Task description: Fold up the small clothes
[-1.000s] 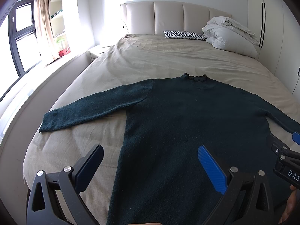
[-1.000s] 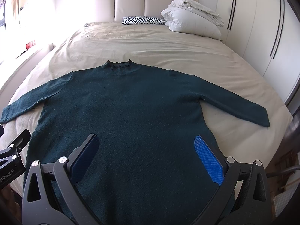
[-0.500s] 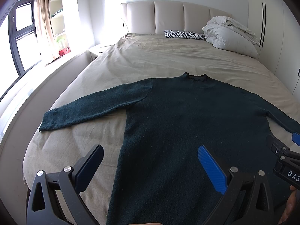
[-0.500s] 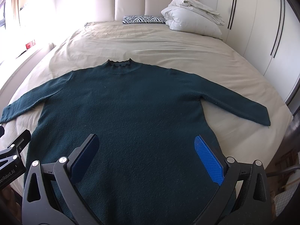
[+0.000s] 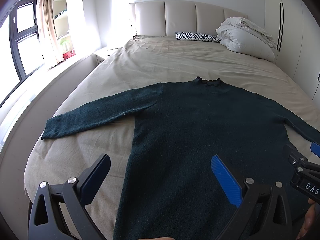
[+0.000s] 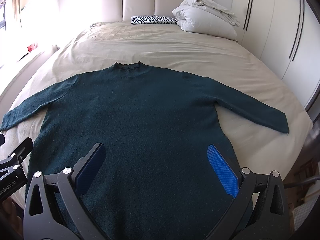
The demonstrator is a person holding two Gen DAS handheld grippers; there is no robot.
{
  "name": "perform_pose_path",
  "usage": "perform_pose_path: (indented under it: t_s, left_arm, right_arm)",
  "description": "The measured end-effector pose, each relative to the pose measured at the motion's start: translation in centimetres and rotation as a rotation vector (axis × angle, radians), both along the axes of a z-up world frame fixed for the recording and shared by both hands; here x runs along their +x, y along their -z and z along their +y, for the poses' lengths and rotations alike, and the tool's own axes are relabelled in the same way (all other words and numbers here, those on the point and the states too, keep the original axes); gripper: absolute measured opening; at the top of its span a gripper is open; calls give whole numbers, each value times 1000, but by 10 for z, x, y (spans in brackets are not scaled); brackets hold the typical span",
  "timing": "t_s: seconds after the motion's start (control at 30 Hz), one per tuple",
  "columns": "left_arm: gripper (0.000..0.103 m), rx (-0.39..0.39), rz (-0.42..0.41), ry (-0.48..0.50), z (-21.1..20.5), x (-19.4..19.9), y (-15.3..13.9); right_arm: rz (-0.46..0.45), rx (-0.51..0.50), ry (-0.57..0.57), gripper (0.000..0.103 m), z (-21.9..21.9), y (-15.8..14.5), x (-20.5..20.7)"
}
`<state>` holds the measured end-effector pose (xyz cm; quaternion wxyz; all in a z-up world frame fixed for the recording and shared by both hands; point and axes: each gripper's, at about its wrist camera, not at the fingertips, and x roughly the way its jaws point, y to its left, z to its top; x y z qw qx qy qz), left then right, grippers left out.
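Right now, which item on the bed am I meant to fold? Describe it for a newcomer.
Start from the beige bed with the padded headboard. Spread flat across its near end lies a dark green sweater, sleeves out, frilled collar toward the headboard. It is the only dark thing there; the zebra pillow and white duvet sit far behind.

Both wrist views near bed foot, facing headboard (image 5: pixel 188 18); share sweater (image 6: pixel 132 124).

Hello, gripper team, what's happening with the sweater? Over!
Left gripper open, right gripper open, both empty. Dark green knit sweater flat on beige bed, sleeves spread, unfolded. Nothing blocking.
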<state>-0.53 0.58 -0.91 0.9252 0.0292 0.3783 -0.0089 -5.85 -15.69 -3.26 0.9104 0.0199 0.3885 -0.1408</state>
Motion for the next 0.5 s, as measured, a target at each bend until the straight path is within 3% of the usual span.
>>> perform_pose_path:
  t_s: [0.5]
  left_arm:
    - [103, -4, 4, 2, 2, -2, 7]
  right_arm:
    - [7, 7, 0, 103, 0, 4, -1]
